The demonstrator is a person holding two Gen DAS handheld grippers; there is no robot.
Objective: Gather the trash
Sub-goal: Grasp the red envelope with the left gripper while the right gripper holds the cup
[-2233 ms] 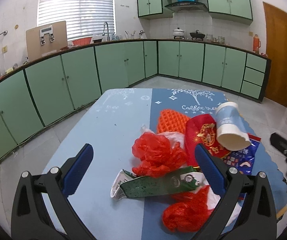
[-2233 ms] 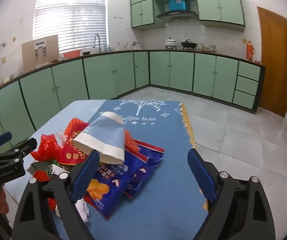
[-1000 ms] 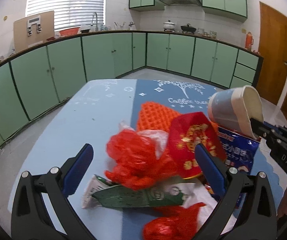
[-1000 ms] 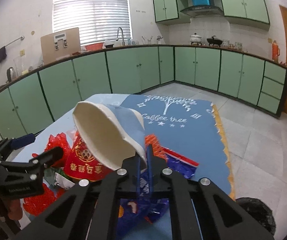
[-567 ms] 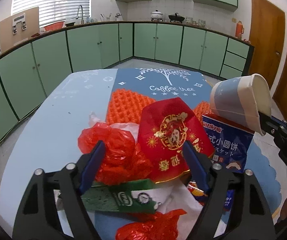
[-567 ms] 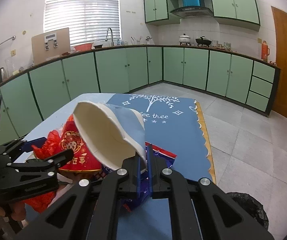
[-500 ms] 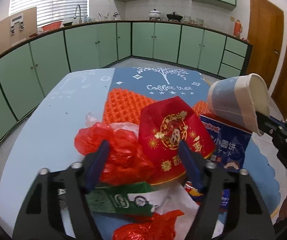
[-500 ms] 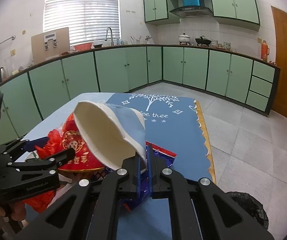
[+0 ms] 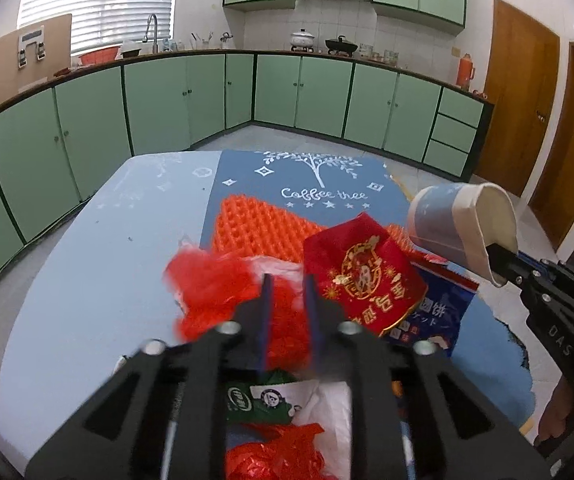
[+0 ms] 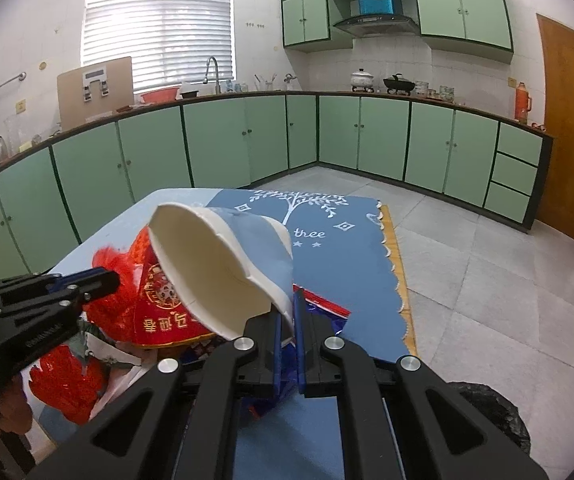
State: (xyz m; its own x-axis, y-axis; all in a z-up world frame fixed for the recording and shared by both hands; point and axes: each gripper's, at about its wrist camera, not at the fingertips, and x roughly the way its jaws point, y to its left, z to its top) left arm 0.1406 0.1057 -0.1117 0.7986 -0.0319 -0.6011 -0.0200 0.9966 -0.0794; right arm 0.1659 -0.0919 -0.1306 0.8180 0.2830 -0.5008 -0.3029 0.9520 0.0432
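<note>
My left gripper (image 9: 287, 292) is shut on a crumpled red plastic bag (image 9: 211, 292) in the trash pile on the table. My right gripper (image 10: 285, 320) is shut on the rim of a blue and white paper cup (image 10: 223, 268) and holds it tilted above the pile; the cup also shows in the left wrist view (image 9: 459, 228). Beside the bag lie a red and gold packet (image 9: 363, 276), an orange mesh mat (image 9: 255, 228), a blue snack bag (image 9: 431, 312), a green wrapper (image 9: 259, 400) and another red bag (image 9: 275, 456).
The blue table (image 9: 99, 264) has a darker cloth (image 9: 311, 184) printed with a tree. A black bin bag (image 10: 483, 420) sits on the floor at the lower right of the right wrist view. Green cabinets (image 10: 247, 140) line the walls.
My left gripper has moved in over the pile and closed from wide open onto the red plastic bag. My right gripper has closed on the cup, lifted it and still holds it.
</note>
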